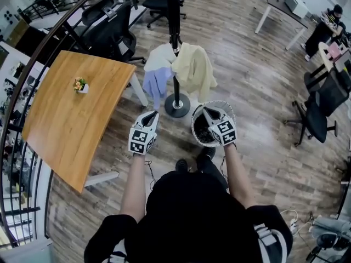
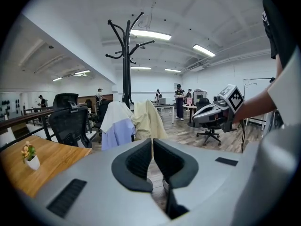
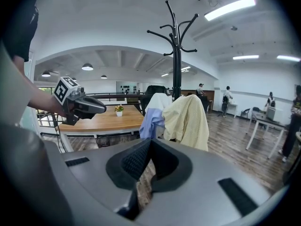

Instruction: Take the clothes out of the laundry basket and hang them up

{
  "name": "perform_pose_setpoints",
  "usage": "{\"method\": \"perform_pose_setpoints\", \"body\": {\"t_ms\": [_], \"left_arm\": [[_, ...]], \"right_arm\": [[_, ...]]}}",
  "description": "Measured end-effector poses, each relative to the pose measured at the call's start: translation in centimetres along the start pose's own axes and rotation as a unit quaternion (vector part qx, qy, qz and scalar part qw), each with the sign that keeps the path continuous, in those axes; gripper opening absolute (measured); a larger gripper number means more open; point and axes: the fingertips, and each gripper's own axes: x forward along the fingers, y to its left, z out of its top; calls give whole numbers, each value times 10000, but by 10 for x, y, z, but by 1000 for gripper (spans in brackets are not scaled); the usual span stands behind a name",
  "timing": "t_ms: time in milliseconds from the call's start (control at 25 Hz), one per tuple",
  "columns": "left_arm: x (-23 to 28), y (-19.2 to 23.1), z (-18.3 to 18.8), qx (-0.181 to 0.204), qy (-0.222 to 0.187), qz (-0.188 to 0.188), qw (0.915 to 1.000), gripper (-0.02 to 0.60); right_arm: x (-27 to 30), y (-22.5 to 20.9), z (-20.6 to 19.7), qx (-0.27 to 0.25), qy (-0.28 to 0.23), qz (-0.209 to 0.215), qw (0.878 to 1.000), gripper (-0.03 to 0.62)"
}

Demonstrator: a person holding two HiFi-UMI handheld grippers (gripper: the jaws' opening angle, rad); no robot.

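Observation:
Two garments hang on the black coat rack (image 1: 174, 37): a white and lavender shirt (image 1: 156, 74) and a pale yellow one (image 1: 195, 69). The round white laundry basket (image 1: 196, 115) stands on the floor beside the rack's base, its inside dark. Over the basket my right gripper (image 1: 209, 112) is shut and holds nothing. My left gripper (image 1: 152, 115) hovers left of the base, also shut and empty. Both gripper views face the rack: the left gripper (image 2: 152, 143) sees the shirts (image 2: 116, 126) ahead, the right gripper (image 3: 149, 144) sees the yellow shirt (image 3: 189, 121).
A wooden table (image 1: 71, 114) with a small potted plant (image 1: 80, 84) stands to the left. Black office chairs (image 1: 112, 29) sit behind the rack, another chair (image 1: 321, 108) at the right. A curved railing (image 1: 33, 64) runs along the left. People stand far off.

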Motion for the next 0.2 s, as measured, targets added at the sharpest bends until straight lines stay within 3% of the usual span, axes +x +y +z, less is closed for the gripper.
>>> {"method": "perform_pose_setpoints", "body": {"t_ms": [200], "left_arm": [[-8, 3, -3, -31, 3, 70, 10000, 31]], "right_arm": [[-3, 4, -6, 77, 12, -26, 10000, 8]]}}
